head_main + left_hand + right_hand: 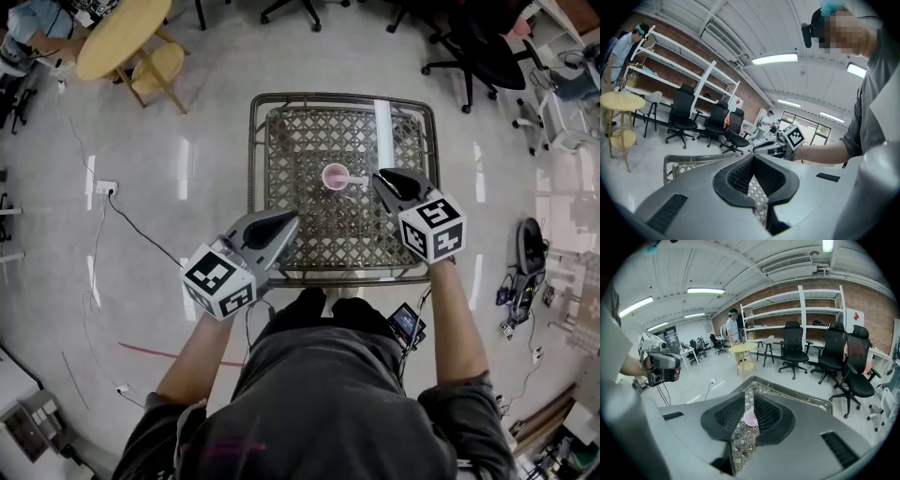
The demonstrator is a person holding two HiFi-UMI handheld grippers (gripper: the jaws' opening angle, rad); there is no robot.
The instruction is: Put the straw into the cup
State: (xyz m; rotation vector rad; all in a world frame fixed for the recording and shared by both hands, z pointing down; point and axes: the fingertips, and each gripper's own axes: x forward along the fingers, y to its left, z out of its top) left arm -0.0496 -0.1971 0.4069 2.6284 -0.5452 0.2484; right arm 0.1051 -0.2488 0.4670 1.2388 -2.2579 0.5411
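Left gripper [294, 218] is pinched shut with nothing in it, and it hangs over the near edge of the table [300, 141]. The right gripper [378, 176] has its jaws just a crack apart and also empty. You can see the pink cup [335, 176] through the gap, right in front of its tips. The straw [356, 178] pokes out of the cup and leans toward those tips. Can't tell if it touches them.

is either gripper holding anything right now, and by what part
Nothing is held. The left gripper has its jaws together on nothing; the right gripper has them slightly apart, the pink cup showing beyond.
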